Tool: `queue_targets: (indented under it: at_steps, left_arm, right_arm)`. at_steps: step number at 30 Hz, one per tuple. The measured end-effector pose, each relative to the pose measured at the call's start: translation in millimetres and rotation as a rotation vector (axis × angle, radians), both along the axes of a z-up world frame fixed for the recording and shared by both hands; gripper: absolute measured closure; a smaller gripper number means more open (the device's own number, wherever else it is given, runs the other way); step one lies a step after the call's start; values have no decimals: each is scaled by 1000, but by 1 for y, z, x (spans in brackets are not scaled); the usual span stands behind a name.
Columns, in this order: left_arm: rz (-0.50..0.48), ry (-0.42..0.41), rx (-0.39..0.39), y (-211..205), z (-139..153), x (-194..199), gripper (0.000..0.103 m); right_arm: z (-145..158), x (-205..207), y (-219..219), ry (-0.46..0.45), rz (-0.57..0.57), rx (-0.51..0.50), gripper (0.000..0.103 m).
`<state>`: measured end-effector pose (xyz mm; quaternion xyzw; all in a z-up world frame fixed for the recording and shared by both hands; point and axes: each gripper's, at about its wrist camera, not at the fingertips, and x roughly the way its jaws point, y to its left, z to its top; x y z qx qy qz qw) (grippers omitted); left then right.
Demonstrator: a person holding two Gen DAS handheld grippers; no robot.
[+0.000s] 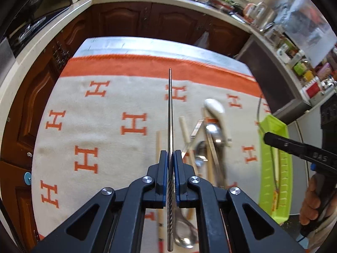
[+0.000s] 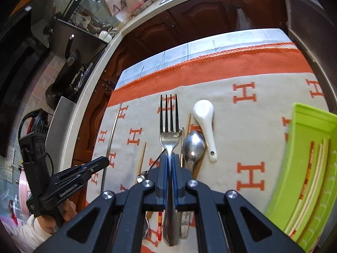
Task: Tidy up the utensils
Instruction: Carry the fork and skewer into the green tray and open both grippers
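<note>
Both tongs are pinching something. The left gripper [image 1: 170,158] has its pads pressed together on a metal chopstick [image 1: 170,109], a thin steel rod w/ a twisted grip section, pointing fwd and away from the camera, lifted clear of the cloth. The right gripper [image 2: 170,162] is clamped on a fork [image 2: 169,135] at the neck, tines fwd, handle running back under the jaws. The rest of the utensils lie in a loose pile on the H-pattern cloth [image 2: 248,126]: a white ceramic spoon [image 2: 205,122], a steel spoon [image 2: 193,145] just beside the fork, wooden chopsticks [image 1: 185,130] and flat metal strips crossing each other. The green tray [image 2: 311,168] sits at the right edge of the cloth, w/ at least 2 chopsticks already in it. Risks, as I judge them: the steel chopstick is slim and smooth, held near 1 end w/ most of its length sticking out, so a quick swing could make it pivot or slip out of the pads. The fork is held edge-on at a narrow neck, so it may rotate in the grip on the way to the tray. Both hands heading for the same tray could cross; the long chopstick tip could clip the other gripper or the pile. A drop onto the ceramic spoon could chip it.
</note>
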<state>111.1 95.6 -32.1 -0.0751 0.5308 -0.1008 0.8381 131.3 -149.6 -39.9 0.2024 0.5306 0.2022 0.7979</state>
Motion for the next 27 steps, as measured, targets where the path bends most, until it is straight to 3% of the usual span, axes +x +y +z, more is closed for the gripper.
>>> queue_targets:
  at_steps: [5,12,18,24,27]
  left_arm:
    - [-100,-37,-37,-50,29,-19,100]
    - [-275,-25,-71,-144,34,-39,100]
    - [-365,50,-86,-212,7,-44,100]
    - [-395,151,-58,-251,-31,-42,100]
    - [-398,180,-45,-258,-40,-43,91]
  right_arm:
    - [10,-25,-34,-9,-64,2,99]
    - [5,-66,-97,11,-205,-20,99]
    - [-14,-92,-143,61,-327,-53,99]
    - [-19,-95,-168,67,-381,-73,99]
    - [-20,-91,-169,67,-378,-83,99]
